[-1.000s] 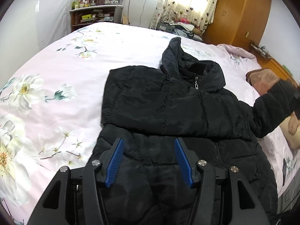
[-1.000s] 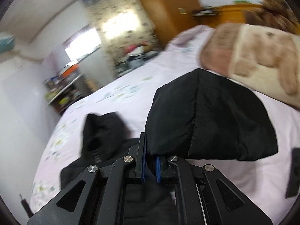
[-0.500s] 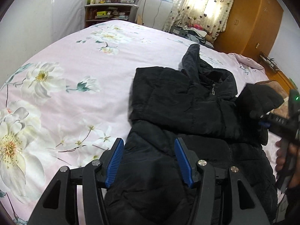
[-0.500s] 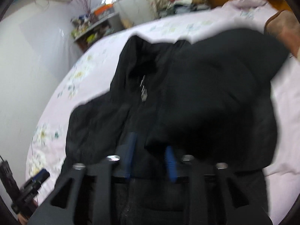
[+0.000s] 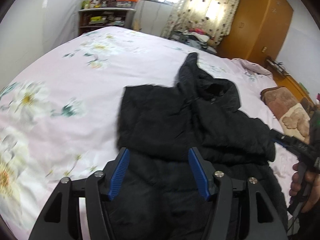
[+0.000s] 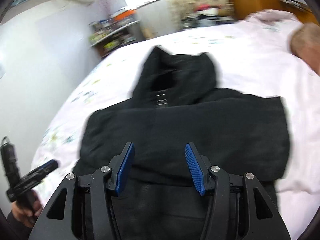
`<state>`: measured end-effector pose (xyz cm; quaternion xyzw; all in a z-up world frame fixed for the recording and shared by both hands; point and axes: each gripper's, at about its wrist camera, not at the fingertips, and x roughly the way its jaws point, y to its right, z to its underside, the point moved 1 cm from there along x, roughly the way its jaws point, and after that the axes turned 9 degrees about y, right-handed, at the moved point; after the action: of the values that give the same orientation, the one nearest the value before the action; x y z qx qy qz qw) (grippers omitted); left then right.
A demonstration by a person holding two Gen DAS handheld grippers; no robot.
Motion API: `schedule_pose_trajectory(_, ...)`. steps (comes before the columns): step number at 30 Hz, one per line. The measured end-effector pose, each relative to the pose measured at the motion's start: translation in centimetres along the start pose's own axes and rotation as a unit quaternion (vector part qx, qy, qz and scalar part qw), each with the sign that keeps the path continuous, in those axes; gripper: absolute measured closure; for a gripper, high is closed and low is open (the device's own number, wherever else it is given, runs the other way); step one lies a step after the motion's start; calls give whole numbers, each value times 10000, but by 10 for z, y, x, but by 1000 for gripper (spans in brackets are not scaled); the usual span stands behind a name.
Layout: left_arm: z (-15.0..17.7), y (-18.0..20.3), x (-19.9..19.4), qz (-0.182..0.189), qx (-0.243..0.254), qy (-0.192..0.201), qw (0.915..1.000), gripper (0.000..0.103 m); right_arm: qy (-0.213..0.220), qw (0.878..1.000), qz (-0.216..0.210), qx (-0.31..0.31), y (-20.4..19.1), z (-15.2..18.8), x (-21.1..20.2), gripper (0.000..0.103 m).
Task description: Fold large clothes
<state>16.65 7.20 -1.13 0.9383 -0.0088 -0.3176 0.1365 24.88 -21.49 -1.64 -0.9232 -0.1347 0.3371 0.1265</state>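
A black padded jacket (image 5: 180, 124) is laid flat on a bed (image 5: 80, 84) covered with a pale pink floral sheet. Both sleeves are folded across the chest of the jacket, and the hood (image 6: 176, 76) is spread on the sheet at the end away from the cameras. A zip pull is seen at the collar in the right wrist view.

The left gripper (image 5: 159, 172) is positioned over the lower body of the jacket. Its jaws are opening; the blue pads (image 5: 120, 172) are set apart, with dark fabric seen below them but not pressed by them.

The right gripper (image 6: 159, 168) is positioned over the folded sleeve near the jacket's middle. Its jaws are also opening, and nothing is clamped between its pads (image 6: 194, 170).

In the left wrist view, the right gripper is seen at the frame's right edge, held by a hand (image 5: 306, 184). A brown patterned pillow (image 5: 288, 110) is located beside the jacket. A cluttered shelf (image 5: 104, 18) and a wooden wardrobe (image 5: 260, 20) are seen beyond the bed.
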Motion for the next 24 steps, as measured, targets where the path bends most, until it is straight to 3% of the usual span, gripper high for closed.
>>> schedule_pose_trajectory(6, -24, 39, 50, 436, 187, -136, 9988, 36, 171, 9935, 913, 659, 83, -2, -12, 50)
schedule_pose_trajectory(13, -19, 62, 145, 517, -27, -968, 9940, 36, 159, 9897, 1189, 784, 119, -2, -17, 50)
schedule_pose_trajectory(14, -19, 64, 149, 597, -88, -1003, 9931, 40, 151, 9897, 1206, 756, 121, -3, -15, 50)
schedule_pose_trajectory(15, -19, 68, 149, 658, -108, -987, 9929, 51, 138, 9898, 1218, 730, 124, -4, -12, 50)
schedule_pose_trajectory(16, -19, 72, 146, 711, -74, -978, 9926, 78, 130, 9898, 1229, 715, 126, -4, -11, 50)
schedule_pose_trajectory(17, -20, 75, 142, 632, 32, -938, 9936, 89, 118, 9899, 1229, 699, 127, -6, -7, 51)
schedule_pose_trajectory(19, -24, 80, 126, 617, 266, -640, 9957, 93, 142, 9905, 1206, 645, 128, -7, -7, 64)
schedule_pose_trajectory(21, -25, 80, 114, 455, 561, -378, 9967, 93, 207, 9915, 1160, 552, 124, -7, -5, 66)
schedule_pose_trajectory(24, -13, 63, 127, 149, 602, -565, 9965, 93, 45, 9927, 1087, 519, 121, -1, 9, 69)
